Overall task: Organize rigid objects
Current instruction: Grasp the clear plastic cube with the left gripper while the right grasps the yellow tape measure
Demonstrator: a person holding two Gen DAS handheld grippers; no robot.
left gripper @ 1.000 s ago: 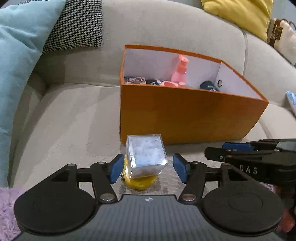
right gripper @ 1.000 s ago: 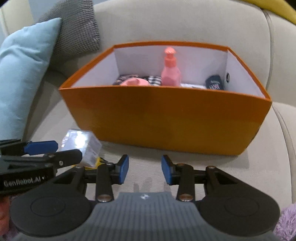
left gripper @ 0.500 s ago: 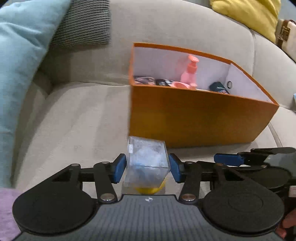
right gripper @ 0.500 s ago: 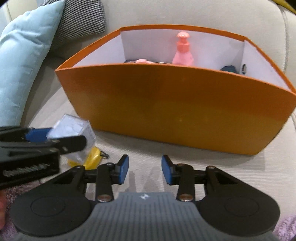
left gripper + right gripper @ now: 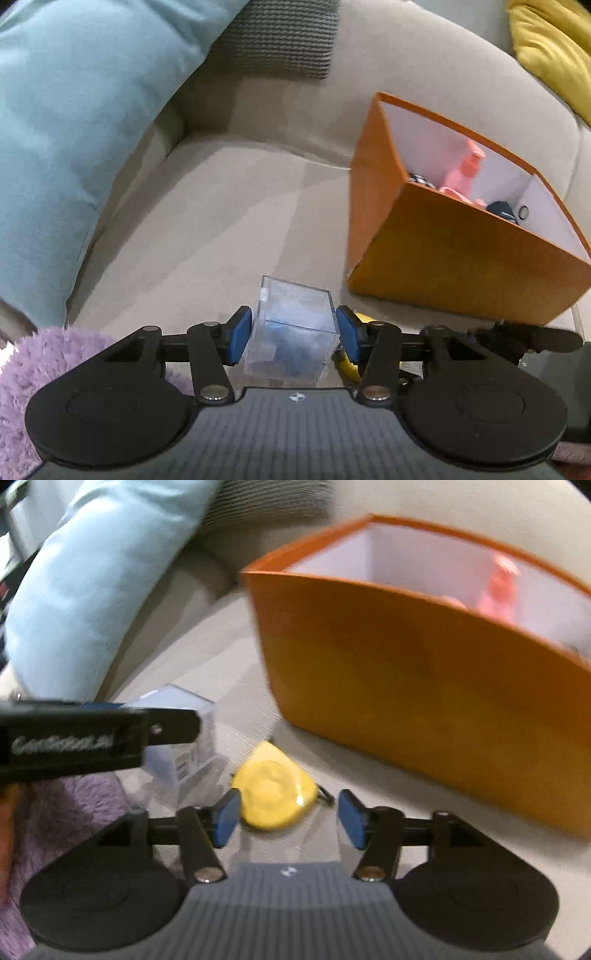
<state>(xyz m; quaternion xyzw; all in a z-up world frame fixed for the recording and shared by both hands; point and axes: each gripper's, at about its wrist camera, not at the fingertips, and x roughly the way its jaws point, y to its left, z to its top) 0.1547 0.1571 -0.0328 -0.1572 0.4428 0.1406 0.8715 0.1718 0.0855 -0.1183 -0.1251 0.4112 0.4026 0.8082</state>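
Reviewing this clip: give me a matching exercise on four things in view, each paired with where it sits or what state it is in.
Things:
1. clear cube
2. yellow tape measure
3. pink pump bottle
4. right gripper

States:
A. standing inside the orange box
B. open, with nothing between its fingers yet
C. clamped between the blue pads of the left gripper
D. lying on the sofa seat, just in front of open fingers

Pairs: 1-C, 2-D, 3-A, 4-B
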